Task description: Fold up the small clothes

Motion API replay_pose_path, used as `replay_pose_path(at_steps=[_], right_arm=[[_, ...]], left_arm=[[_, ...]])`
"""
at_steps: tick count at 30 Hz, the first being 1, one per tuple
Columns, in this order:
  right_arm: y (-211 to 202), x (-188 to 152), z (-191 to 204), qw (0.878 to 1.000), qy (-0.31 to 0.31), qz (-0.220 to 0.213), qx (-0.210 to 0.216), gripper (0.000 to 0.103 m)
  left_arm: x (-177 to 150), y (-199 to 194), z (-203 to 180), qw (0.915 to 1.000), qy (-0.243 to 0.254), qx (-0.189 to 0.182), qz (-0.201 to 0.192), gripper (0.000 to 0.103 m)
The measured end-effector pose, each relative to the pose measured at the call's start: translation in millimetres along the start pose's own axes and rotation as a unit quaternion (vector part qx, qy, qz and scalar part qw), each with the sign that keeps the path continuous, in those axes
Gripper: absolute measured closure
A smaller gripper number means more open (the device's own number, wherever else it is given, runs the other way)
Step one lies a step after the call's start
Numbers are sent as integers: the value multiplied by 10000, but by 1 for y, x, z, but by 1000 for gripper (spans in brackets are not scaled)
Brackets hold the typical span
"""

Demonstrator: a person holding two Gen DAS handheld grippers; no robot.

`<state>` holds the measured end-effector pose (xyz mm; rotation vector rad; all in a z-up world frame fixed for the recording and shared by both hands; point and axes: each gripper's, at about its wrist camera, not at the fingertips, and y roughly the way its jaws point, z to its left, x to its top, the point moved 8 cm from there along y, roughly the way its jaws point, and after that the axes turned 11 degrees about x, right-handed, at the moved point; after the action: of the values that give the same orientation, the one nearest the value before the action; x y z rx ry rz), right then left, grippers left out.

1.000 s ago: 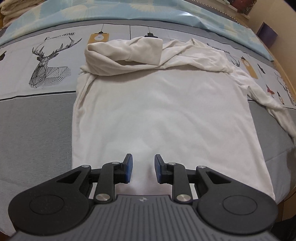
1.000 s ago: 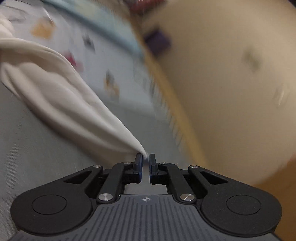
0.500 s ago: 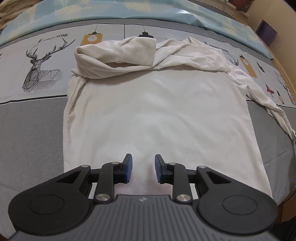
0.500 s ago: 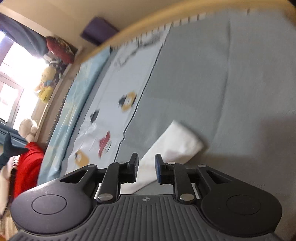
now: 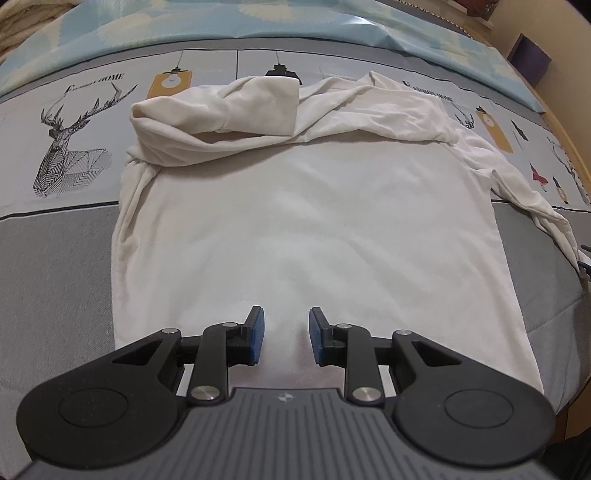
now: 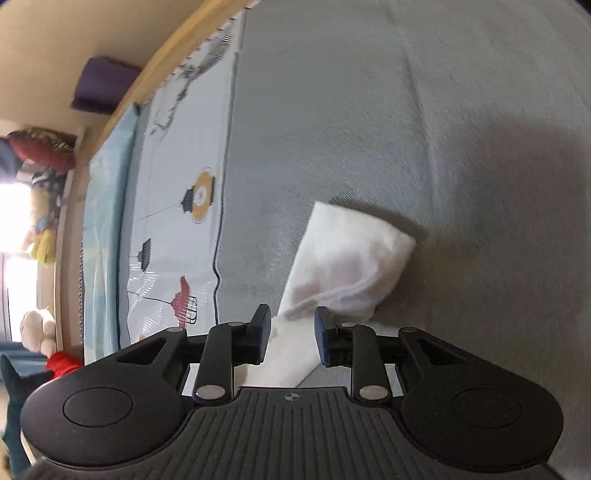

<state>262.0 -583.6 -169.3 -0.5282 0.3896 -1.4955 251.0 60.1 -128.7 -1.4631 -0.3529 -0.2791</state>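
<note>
Closest to me, the left gripper point(image 5: 283, 334) hangs just above the near hem of the white shirt point(image 5: 314, 221), blue pads spread with a gap between them and nothing in it. The shirt's body runs straight ahead of that tool, lying flat on the grey bedspread point(image 5: 55, 266). Over on the other side, the right gripper point(image 6: 291, 338) is spread too, and the right sleeve's cuff point(image 6: 351, 266) sits just past its fingertips, with the sleeve running back between the jaws. From this angle I honestly can't tell if the pads touch the cloth, but they aren't pinching it.

Further ahead of the left tool, the left sleeve point(image 5: 221, 110) is already bunched and laid across the shoulder area, up and to the tool's left. The right sleeve point(image 5: 517, 184) trails off to the tool's far right toward the edge of the bed. Past all that is the deer print point(image 5: 70, 147) and the blue cover point(image 5: 258, 18).

As for handling: thin, soft knit, super light, zero stiffness. It'll droop from wherever you pinch it and drag wrinkles along if you pull it across the bedspread. I'd say grab the cuff end of that loose sleeve, or the corners of the hem, and get both layers in the pinch so the top one doesn't slide off. Lift a bit before carrying it over.
</note>
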Motion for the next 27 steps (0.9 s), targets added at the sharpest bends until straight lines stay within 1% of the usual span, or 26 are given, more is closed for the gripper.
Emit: replay_pose_path(at_steps=[3, 9, 13, 15, 16, 17, 22, 24, 25, 26, 27], right_arm=[[16, -2, -4, 9996, 225, 147, -31, 75], [23, 8, -3, 9983, 576, -6, 41, 75], [27, 12, 2, 9980, 619, 6, -82, 76], [30, 15, 5, 9983, 520, 58, -262, 85], [33, 16, 5, 9981, 409, 86, -444, 102], [35, 17, 5, 9974, 294, 114, -654, 103], [42, 19, 11, 9953, 156, 130, -949, 103], [42, 18, 14, 9953, 51, 35, -965, 103], [41, 17, 17, 9953, -105, -31, -961, 103], [38, 18, 23, 9957, -231, -169, -876, 103], [36, 20, 33, 9963, -428, -345, -664, 103]], left_arm=[[2, 1, -5, 10000, 41, -26, -5, 74], [4, 1, -13, 9999, 98, -100, -32, 74], [4, 0, -13, 9999, 124, -103, -48, 74], [3, 0, -12, 9999, 123, -93, -48, 74], [3, 0, -11, 9999, 123, -82, -47, 74], [3, 0, -10, 9999, 120, -74, -50, 74], [4, -1, -8, 9999, 131, -55, -73, 74], [5, -1, -7, 9999, 126, -54, -83, 74], [5, -1, -6, 9999, 114, -55, -88, 74], [6, -1, -6, 9999, 104, -63, -94, 74], [6, -1, -6, 9999, 89, -77, -102, 74]])
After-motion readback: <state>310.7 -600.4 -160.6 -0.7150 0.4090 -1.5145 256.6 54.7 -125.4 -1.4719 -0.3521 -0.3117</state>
